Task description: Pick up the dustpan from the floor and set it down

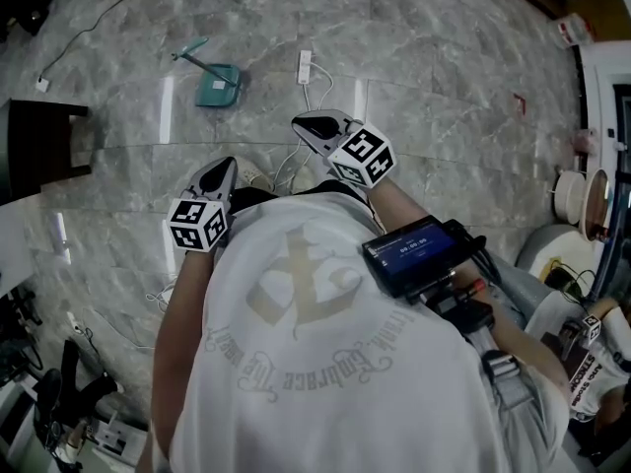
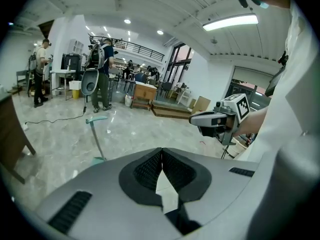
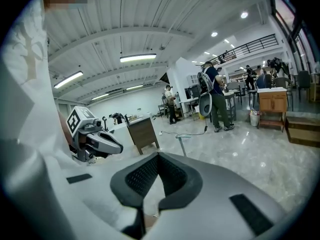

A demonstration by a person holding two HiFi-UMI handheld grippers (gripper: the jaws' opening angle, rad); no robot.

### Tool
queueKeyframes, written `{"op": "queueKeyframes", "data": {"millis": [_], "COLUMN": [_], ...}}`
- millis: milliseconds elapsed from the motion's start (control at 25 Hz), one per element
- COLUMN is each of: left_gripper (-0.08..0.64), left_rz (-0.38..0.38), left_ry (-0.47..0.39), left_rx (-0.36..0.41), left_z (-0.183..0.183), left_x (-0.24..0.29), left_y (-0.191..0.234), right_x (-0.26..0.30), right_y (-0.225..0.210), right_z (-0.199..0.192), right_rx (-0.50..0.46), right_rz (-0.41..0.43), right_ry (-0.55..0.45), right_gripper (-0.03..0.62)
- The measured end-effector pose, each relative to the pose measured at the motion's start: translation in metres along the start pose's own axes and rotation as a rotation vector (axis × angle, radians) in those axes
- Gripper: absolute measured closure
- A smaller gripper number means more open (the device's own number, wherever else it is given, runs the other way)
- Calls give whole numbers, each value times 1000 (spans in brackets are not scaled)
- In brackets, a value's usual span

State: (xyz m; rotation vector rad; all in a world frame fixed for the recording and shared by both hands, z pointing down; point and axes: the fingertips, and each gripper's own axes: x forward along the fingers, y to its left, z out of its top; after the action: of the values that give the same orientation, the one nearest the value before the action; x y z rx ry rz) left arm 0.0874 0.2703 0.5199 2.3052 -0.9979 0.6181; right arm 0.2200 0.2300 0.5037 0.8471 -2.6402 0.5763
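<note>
Off to the left a dark wooden cabinet (image 1: 39, 151) is standing on the marble floor (image 1: 444, 77), clear of the job. The dustpan (image 1: 217, 87) is sitting on the floor ahead of the person and a little to their left, well apart from both claws, with its thin handle (image 1: 190, 51) rising up from the pan.

The left claw (image 1: 227, 166) is hanging clenched and empty, pointing down towards the floor. It would have to be released before it could take anything.

Next comes a white power strip (image 1: 305, 65), with its white cable (image 1: 292, 156) trailing back towards the person's feet. That is what I'm worrying about. A step towards the dustpan could be catching that cable and dragging the strip or tripping the person.

The right claw (image 1: 304, 124) is also clenched on nothing, hanging over the cable. If either claw is closing on the slim handle off-centre, I'm guessing the pan will be swinging or slipping out, and on that polished floor it could be sliding away from a nudge.

Further right, boxes and round things are crowding the wall, out of the way. Across the hall other people (image 2: 102, 74) are standing by some desks, far from the path.
</note>
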Motion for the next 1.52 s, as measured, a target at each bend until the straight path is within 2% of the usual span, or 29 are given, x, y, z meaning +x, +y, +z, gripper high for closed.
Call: {"op": "queueKeyframes", "data": {"millis": [120,400,600,680,1240,1520], "left_gripper": [548,548,548,548,548,548], "left_rz": [11,8,7,2,-23,-15], "left_ry": [0,-10,-15,-21,-62,-79], "left_rx": [-18,-35,-64,-59,-37,-50], "left_z": [0,3,11,17,62,70], "left_x": [-3,-11,4,7,0,-14], "left_y": [17,22,97,112,134,157], "right_x": [15,23,86,98,104,119], "right_y": [0,4,-16,-21,-36,-33], "right_z": [5,15,24,29,73,86], "right_rx": [-1,-8,2,0,-17,-35], "right_rz": [3,0,-21,-33,-100,-108], "right_ry": [9,32,58,60,61,84], "right_gripper": [575,575,575,575,575,575]}}
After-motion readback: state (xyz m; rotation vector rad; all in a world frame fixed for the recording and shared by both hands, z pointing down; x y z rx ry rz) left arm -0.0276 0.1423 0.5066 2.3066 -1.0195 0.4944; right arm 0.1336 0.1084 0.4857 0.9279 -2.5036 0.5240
